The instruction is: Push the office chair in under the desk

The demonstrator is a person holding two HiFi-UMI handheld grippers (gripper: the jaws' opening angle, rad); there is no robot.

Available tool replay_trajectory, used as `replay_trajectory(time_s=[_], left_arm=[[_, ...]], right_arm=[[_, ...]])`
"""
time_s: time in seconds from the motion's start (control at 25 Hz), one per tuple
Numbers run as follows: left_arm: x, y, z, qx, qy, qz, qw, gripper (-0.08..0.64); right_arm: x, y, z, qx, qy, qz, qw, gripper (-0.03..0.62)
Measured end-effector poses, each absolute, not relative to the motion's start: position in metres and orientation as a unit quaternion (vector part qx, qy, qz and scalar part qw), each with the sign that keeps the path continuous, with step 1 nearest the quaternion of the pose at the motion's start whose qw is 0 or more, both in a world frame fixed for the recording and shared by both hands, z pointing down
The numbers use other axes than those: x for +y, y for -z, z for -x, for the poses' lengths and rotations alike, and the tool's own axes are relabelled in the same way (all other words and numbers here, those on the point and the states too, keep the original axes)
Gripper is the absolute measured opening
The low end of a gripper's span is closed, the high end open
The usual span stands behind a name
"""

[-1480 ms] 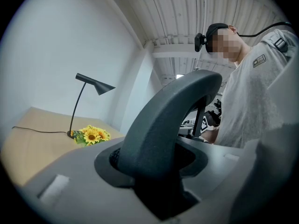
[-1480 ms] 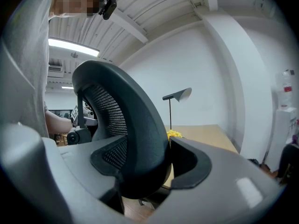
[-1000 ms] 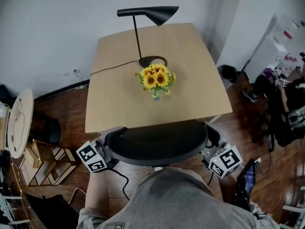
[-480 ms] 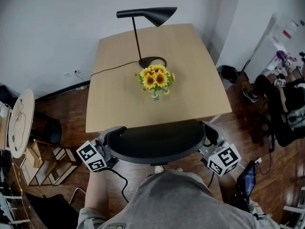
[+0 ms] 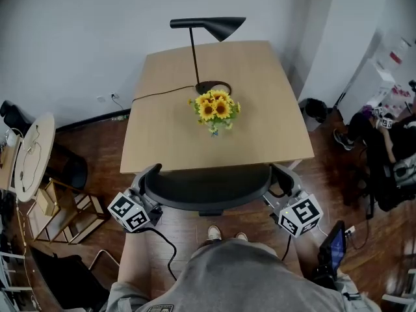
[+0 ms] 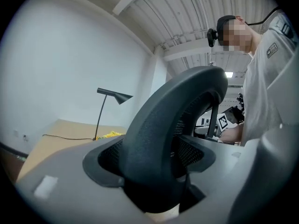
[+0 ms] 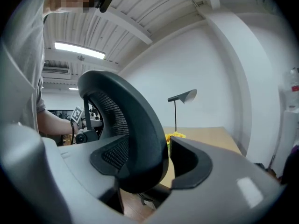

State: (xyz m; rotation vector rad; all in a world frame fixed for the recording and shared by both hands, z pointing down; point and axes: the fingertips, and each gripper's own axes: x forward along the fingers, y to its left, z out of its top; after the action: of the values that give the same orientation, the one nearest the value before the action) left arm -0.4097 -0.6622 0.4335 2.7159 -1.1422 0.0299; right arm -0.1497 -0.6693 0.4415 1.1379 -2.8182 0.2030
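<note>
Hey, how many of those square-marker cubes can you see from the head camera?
2. One marker cube sits by the left end of the office chair's backrest, the other by its right end.

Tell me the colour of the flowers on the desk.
The flowers are yellow; the head view shows them best.

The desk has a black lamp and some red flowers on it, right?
Not quite. The flowers are yellow, not red, as the head view shows. The rest is right: they stand on the desk together with a black lamp.
</note>
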Motion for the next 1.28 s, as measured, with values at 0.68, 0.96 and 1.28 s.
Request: replay_trajectory(time_s=[0.68, 0.96, 1.28], left_arm=[[-0.563, -0.413, 0.414, -0.511, 0.055, -0.856, 0.052, 0.200], [-0.513, -0.400, 0.382, -0.470, 0.060, -0.879, 0.046, 0.005], [-0.436, -0.408, 0.363, -0.423, 0.052, -0.902, 0.067, 0.002]], right_arm=[[-0.603, -0.420, 0.126, -0.934, -0.025, -0.356, 0.012, 0.243], [-0.544, -0.413, 0.146, -0.931, -0.018, -0.364, 0.005, 0.066], [-0.462, -0.417, 0.172, -0.932, -0.022, -0.363, 0.015, 0.006]])
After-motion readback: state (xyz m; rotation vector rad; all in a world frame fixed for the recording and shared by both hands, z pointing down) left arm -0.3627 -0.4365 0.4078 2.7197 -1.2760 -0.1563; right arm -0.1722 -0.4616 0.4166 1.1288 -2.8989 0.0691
